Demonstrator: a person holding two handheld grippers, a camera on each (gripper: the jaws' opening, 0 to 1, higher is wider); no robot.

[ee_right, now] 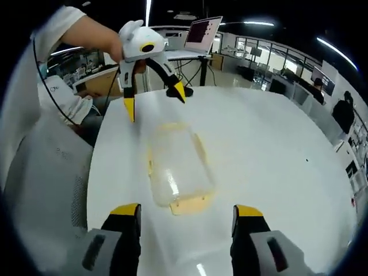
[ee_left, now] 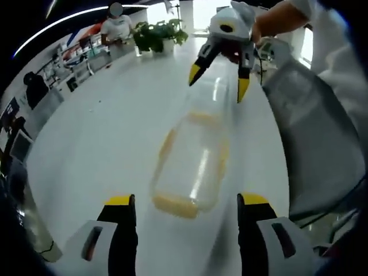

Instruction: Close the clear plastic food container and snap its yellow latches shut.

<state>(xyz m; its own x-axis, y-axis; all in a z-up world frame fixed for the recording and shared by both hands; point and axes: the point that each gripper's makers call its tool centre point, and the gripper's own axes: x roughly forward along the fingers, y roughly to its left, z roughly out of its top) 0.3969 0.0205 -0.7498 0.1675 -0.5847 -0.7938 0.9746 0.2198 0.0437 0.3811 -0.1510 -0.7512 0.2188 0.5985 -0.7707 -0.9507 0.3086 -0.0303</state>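
A clear plastic food container (ee_left: pixel 192 161) with pale yellow latches lies flat on the white table (ee_left: pixel 103 144), its lid resting on top. My left gripper (ee_left: pixel 186 199) stands open at one short end, where a yellow latch (ee_left: pixel 175 206) lies between the jaw tips. My right gripper (ee_left: pixel 219 81) hangs open above the far end, apart from the box. In the right gripper view the container (ee_right: pixel 175 169) lies just ahead of my open right gripper (ee_right: pixel 186 209), with a yellow latch (ee_right: pixel 190 204) at its near end. The left gripper (ee_right: pixel 154 100) hovers open beyond it, held by a hand.
A grey mesh chair (ee_left: pixel 310 132) stands against the table's edge beside the person's white sleeve. A potted plant (ee_left: pixel 161 34) and a seated person (ee_left: pixel 118 26) are at the table's far end. A laptop (ee_right: pixel 201 31) sits on a stand behind. White table (ee_right: pixel 276 149) spreads wide beside the container.
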